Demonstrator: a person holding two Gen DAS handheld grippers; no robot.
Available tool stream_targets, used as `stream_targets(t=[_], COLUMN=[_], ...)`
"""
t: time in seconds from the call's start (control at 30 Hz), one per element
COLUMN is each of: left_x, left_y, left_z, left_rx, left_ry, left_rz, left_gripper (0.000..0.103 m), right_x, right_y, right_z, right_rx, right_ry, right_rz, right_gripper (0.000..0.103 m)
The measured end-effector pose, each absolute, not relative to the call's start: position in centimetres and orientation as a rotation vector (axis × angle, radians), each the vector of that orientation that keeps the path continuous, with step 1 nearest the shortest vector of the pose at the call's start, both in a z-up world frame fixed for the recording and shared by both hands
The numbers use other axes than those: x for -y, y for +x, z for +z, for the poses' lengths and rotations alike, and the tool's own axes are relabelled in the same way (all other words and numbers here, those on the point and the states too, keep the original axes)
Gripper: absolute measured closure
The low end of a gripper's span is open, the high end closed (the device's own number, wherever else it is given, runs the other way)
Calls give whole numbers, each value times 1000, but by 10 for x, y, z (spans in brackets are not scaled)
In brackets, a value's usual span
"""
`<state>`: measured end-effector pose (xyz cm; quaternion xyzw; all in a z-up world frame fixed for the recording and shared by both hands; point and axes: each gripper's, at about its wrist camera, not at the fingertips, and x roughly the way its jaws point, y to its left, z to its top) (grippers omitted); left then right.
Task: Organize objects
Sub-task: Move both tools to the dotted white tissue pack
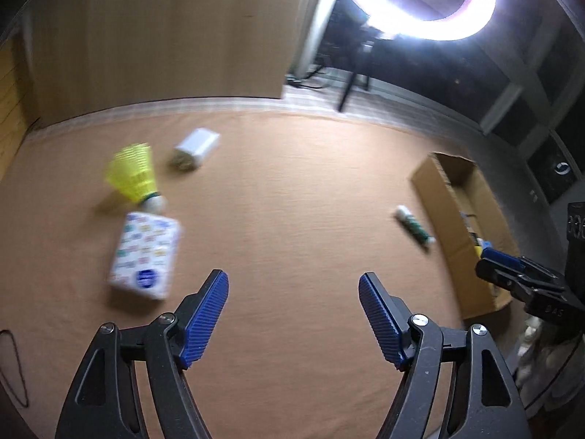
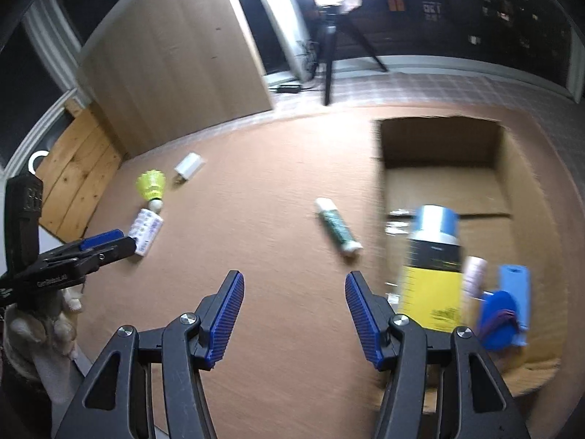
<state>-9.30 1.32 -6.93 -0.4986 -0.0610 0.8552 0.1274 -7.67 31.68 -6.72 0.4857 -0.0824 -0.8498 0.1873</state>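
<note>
On the tan cloth lie a yellow shuttlecock (image 1: pixel 133 175) (image 2: pixel 151 187), a white patterned packet (image 1: pixel 146 256) (image 2: pixel 145 230), a white plug adapter (image 1: pixel 195 148) (image 2: pixel 188 165) and a green-and-white tube (image 1: pixel 415 226) (image 2: pixel 338 228). An open cardboard box (image 1: pixel 455 236) (image 2: pixel 442 186) holds a yellow-and-blue can (image 2: pixel 431 267), a blue item (image 2: pixel 502 309) and a small pale bottle (image 2: pixel 474 274). My left gripper (image 1: pixel 293 285) is open and empty, just right of the packet. My right gripper (image 2: pixel 294 289) is open and empty, left of the box; it also shows in the left wrist view (image 1: pixel 512 270).
A wooden panel (image 1: pixel 164 36) stands behind the cloth. A ring light on a tripod (image 2: pixel 331 44) stands on the checked floor. A wooden board (image 2: pixel 78 172) leans at far left. A thin cord (image 1: pixel 14 366) lies at the cloth's left edge.
</note>
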Motion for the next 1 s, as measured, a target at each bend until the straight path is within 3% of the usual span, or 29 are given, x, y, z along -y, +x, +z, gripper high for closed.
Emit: stream_targets(t=[0.4,0.87,1.0], left_x=[99,126,120], left_y=[-116,-148,-148], left_z=[-92,-129,-136], left_rx=[237,278,288], left_ry=[-1533,-1565,-1560], left_rz=[2559,2416,2373], left_gripper=[26,27,48], right_x=[-217,-154,-145], right_y=[-112,-145,-153], right_z=[-95,-117,-123], right_rx=[254,303,323], right_ry=[1471,1508,1525], right_rz=[-2213,-2114,-2082], right_gripper=[47,47,47])
